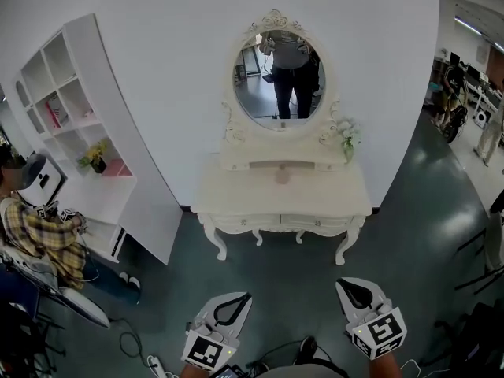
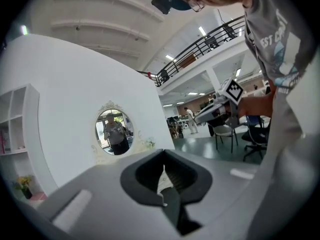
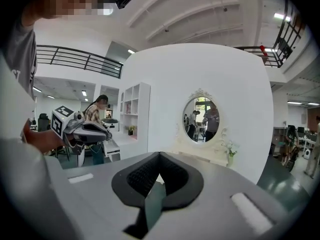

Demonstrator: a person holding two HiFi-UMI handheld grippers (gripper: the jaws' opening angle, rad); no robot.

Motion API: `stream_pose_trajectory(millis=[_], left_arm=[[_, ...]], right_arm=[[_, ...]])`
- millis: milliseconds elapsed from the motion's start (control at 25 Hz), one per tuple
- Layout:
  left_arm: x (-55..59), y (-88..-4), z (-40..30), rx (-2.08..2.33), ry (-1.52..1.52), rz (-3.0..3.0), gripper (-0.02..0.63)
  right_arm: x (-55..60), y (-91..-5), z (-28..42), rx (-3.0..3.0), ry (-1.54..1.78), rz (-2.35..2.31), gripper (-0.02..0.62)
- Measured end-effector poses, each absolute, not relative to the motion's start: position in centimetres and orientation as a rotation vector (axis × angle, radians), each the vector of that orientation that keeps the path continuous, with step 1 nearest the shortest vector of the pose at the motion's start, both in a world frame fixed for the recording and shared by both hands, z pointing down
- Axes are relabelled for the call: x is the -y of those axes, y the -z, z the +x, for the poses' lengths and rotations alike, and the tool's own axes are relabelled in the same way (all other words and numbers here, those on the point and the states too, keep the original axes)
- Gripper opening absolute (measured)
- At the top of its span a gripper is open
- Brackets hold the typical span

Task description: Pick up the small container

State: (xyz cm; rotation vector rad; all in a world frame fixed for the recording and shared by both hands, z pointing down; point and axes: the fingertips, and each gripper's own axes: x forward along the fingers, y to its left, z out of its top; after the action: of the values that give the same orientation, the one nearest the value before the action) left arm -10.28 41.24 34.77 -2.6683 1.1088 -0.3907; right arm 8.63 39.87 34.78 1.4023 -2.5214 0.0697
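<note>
Left claw (image 1: 246, 296) and right claw (image 1: 343, 284) pressed together, empty | small container (image 1: 282, 176) at 12 o'clock on tabletop (image 1: 331, 189); probably light, rigid; pinch its sides

dressing table (image 1: 236, 197): creamy white
small container (image 1: 282, 176): pale pink
wall (image 1: 157, 22): white
shelf (image 1: 120, 128): white
floor (image 1: 276, 278): dark grey-green
shirt (image 1: 35, 235): yellow checks

White vanity (image 1: 236, 198), curved wall (image 1: 157, 61), shelving (image 1: 101, 93)
</note>
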Motion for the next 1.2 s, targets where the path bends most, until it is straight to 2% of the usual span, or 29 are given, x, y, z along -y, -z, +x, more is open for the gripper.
stream_pose_trajectory(millis=[680, 1200], left_arm=[[-32.6, -34.0, 0.1, -1.251, 0.46, -2.577, 0.004], [-25.6, -35.1, 1.7, -1.047, 0.416, -2.646, 0.003]], right_arm=[[-29.2, -36.1, 17.5, 2.654, -0.09, 1.241, 0.002], [-25.4, -37.8, 19.2, 2.532, -0.15, 1.404, 0.002]])
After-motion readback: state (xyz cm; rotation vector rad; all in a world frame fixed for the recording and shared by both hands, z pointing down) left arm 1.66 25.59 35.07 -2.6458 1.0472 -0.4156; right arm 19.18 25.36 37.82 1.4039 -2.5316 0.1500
